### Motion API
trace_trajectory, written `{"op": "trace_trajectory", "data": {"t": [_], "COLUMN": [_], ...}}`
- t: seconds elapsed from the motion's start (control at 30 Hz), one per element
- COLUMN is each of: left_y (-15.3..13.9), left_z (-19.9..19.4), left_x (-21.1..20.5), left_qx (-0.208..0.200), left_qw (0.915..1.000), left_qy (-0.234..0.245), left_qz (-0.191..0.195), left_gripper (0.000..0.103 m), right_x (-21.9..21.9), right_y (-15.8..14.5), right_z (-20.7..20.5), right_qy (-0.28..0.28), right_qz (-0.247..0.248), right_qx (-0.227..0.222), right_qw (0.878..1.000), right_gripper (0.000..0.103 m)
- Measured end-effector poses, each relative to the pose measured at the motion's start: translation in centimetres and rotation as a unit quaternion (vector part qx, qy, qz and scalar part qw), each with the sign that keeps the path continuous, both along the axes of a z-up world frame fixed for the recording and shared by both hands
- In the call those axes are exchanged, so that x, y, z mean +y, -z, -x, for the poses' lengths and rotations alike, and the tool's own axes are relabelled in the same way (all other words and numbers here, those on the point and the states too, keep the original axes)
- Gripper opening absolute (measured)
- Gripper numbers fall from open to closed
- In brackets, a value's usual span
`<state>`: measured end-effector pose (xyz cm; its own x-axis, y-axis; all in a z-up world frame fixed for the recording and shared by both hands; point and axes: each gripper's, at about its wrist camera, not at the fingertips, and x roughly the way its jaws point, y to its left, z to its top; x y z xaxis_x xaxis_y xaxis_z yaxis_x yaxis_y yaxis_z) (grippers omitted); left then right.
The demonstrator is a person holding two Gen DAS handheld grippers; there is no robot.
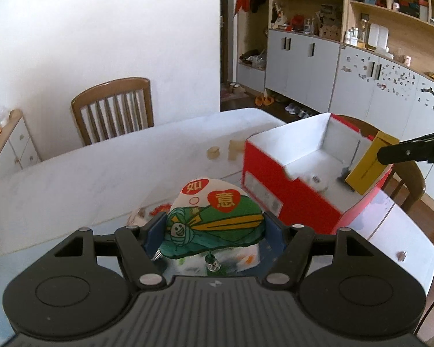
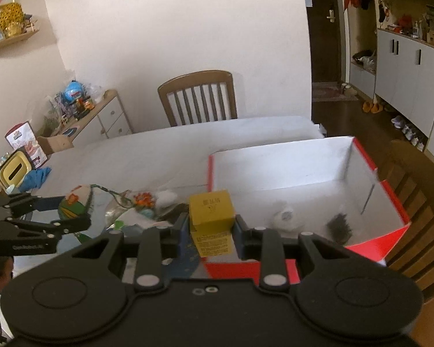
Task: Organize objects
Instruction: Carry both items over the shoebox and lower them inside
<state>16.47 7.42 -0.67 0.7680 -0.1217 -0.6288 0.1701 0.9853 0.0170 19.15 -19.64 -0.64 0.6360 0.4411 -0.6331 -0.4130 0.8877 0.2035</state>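
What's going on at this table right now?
A person is tidying loose items into a red box with a white inside, a handheld gripper in each hand. The right gripper is shut on a small yellow carton, held at the box's near edge. The left gripper is shut on a colourful printed pouch, held above the table beside the box. A few small things already lie inside the box; more clutter remains on the table.

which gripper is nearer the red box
Right. The right gripper holds a yellow carton at the red box's near rim. The left gripper, gripping a green printed pouch, sits off to the box's left, above the table.
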Motion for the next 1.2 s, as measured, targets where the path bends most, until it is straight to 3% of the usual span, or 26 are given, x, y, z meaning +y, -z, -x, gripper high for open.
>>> {"op": "trace_trajectory", "data": {"t": [0.73,0.97,1.2], "left_y": [-1.9,0.5,4.2], "left_z": [-9.6,-12.0,-15.1], "left_x": [-16.3,-18.2,-18.9], "left_qx": [0.003,0.021,0.059], "left_qw": [0.9985,0.9982,0.9958], "left_qy": [0.054,0.045,0.032], "left_qz": [-0.001,-0.032,-0.062], "left_gripper": [0.07,0.071,0.071], "right_x": [-11.2,-11.3,-9.6], "right_y": [1.0,1.6,4.2], "right_z": [-7.8,-10.5,-13.1], "right_qy": [0.023,0.014,-0.002], "right_qz": [-0.001,0.0,0.021], "right_qx": [-0.005,-0.002,0.025], "right_qw": [1.0,1.0,0.999], "right_gripper": [0.029,0.029,0.029]}}
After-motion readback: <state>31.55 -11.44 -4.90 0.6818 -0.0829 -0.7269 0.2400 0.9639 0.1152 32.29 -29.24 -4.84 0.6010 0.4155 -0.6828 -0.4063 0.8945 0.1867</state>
